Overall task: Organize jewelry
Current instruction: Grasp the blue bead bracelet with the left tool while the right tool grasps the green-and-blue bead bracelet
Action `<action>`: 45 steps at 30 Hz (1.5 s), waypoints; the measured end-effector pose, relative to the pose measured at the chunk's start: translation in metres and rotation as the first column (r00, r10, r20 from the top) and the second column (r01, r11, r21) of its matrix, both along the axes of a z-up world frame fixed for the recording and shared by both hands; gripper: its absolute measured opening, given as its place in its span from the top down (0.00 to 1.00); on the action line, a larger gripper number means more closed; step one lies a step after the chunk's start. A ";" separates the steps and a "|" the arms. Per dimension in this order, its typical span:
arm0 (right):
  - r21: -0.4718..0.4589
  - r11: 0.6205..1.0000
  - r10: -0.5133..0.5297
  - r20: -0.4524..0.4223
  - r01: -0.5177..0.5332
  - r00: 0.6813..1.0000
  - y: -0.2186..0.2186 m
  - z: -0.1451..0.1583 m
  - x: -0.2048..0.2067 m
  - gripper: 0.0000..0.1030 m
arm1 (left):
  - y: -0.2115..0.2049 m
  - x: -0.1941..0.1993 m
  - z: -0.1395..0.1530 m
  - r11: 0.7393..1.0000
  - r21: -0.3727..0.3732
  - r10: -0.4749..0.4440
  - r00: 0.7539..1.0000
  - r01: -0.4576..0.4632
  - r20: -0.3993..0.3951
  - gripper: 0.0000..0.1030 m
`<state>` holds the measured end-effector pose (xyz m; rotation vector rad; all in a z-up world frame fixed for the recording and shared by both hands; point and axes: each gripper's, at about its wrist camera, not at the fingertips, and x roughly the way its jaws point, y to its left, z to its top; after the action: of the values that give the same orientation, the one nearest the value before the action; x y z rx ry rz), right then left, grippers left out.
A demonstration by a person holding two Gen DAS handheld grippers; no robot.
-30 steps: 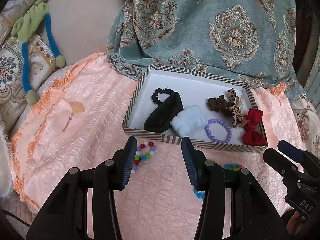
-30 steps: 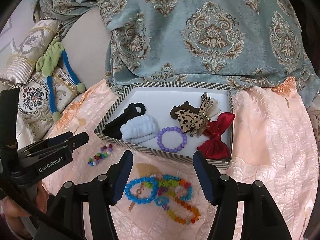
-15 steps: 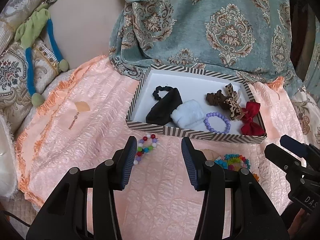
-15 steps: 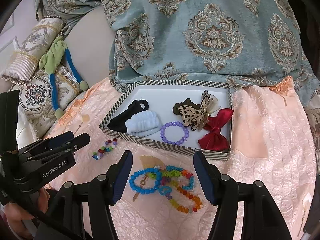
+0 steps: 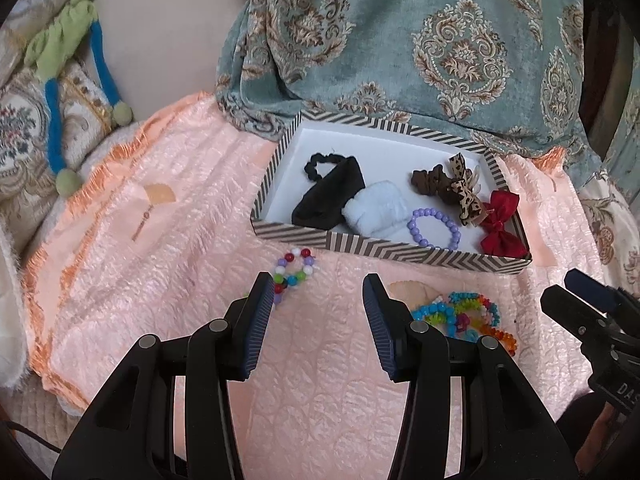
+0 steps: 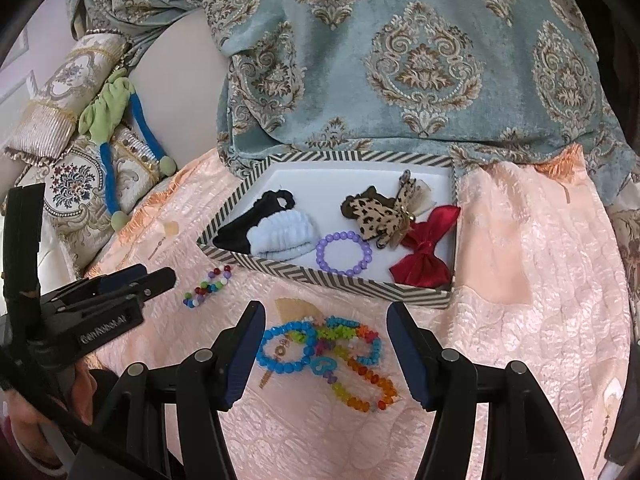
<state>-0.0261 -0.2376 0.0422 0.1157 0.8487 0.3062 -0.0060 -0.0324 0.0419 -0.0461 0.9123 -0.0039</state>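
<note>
Bracelets lie tangled between my open, empty right fingers; I'd pinch one strand only, my left fingers open beside the beaded loop.

The pink bedspread is quilted cloth with a satin sheen. The striped box looks like matt cardboard, smooth white inside. The beaded bracelets at 6 o'clock of it are glossy plastic. The red bow is shiny satin; the teal blanket is velvety.
</note>
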 end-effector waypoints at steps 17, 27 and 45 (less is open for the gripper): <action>0.004 1.000 0.001 -0.145 -0.001 0.989 -0.038 -0.053 0.010 0.56 | -0.016 0.013 -0.044 0.984 -0.154 -0.114 0.976 0.085 -0.188 0.55; -0.103 0.992 0.052 -0.197 -0.074 0.979 -0.016 -0.081 0.043 0.57 | -0.055 0.029 -0.074 0.980 -0.087 -0.195 0.951 0.179 -0.239 0.55; -0.035 0.995 0.091 -0.132 -0.097 0.987 -0.020 -0.071 0.042 0.90 | -0.055 0.038 -0.085 0.972 -0.114 -0.230 0.944 0.208 -0.239 0.92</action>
<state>0.0161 -0.2575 -0.0292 0.0579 0.9917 0.3726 0.0319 -0.0870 -0.0430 -0.0263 1.1666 -0.2502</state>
